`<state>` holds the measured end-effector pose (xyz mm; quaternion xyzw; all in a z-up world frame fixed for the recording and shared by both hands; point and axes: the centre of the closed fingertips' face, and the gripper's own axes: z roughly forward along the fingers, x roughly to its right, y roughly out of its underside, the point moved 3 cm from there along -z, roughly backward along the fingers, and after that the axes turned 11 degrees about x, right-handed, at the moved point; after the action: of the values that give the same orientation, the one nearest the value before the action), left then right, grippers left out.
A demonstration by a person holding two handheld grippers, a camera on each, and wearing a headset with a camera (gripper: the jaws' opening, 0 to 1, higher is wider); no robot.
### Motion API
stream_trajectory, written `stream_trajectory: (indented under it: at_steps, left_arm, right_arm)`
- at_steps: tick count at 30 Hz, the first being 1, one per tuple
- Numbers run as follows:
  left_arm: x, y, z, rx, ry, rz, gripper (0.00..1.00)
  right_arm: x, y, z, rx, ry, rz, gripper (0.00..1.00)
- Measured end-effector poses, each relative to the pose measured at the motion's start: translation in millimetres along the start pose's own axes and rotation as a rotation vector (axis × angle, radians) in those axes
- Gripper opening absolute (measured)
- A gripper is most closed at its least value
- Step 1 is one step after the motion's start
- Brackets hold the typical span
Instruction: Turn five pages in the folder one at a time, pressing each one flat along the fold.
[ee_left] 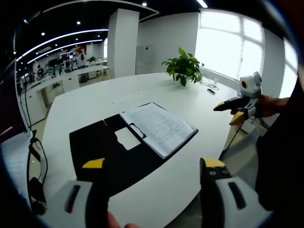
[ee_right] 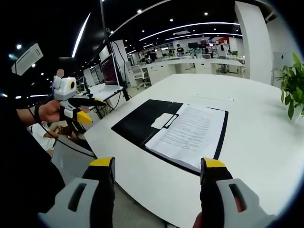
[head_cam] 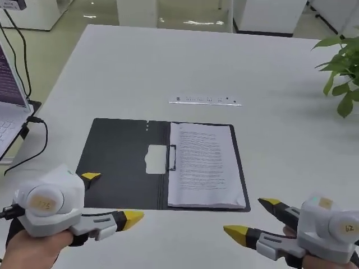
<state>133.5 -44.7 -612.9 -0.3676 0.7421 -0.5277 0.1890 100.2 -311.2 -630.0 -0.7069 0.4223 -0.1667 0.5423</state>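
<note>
At the lower left of the head view your left tool (head_cam: pixel 112 196) and at the lower right your right tool (head_cam: pixel 252 216), its body cut by the frame edge, both stand with jaws spread wide, holding nothing. Above them, mid-frame, the black folder (head_cam: pixel 118 162) lies open on the white surface (head_cam: pixel 168 61). A printed page stack (head_cam: pixel 205 162) fills its right half, with a clip (head_cam: pixel 172 158) at the stack's left edge; the print is too small to read. Beyond lies a white strip (head_cam: pixel 205 101), hard to identify. A laptop (head_cam: pixel 8 95) is cut off at the left edge.
</note>
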Motion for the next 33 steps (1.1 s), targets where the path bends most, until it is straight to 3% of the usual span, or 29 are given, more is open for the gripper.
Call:
stream_trajectory:
  at_steps: [7, 22, 33]
  left_arm:
    - [1.8, 1.2, 21.7, -0.016, 0.060, 0.021, 0.79]
    - [22.7, -15.2, 70.7, -0.021, 0.160, 0.066, 0.81]
    - [32.5, -23.1, 101.7, -0.037, 0.221, 0.088, 0.80]
  right_arm:
    - [1.4, 4.1, -1.9, -0.005, 0.011, 0.007, 0.72]
    - [10.1, 9.1, -10.4, 0.004, 0.045, 0.037, 0.75]
    - [21.2, 2.6, -8.1, 0.040, 0.058, 0.062, 0.75]
